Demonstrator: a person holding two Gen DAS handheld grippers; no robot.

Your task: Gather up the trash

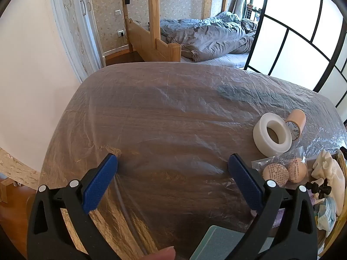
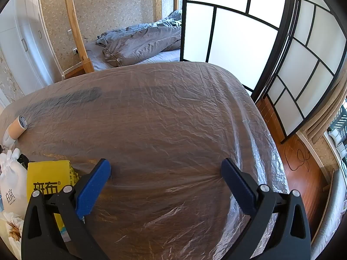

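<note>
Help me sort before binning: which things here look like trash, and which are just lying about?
Likely trash:
egg packet
crumpled paper

Just lying about:
white tape roll
tan tape roll
yellow pack
white bag

- Wooden table (image 1: 164,117) under a crinkled clear plastic sheet (image 2: 173,112).
- White tape roll (image 1: 272,135) near the right edge, touching a tan roll (image 1: 296,124) lying on its side.
- Clear packet of round brown pieces (image 1: 284,170) just nearer than the white roll.
- Yellow packet (image 2: 51,179) and white pouch (image 2: 10,186) by the near left part in the right wrist view.
- Green-grey flat item (image 1: 219,243) at the near edge.
</note>
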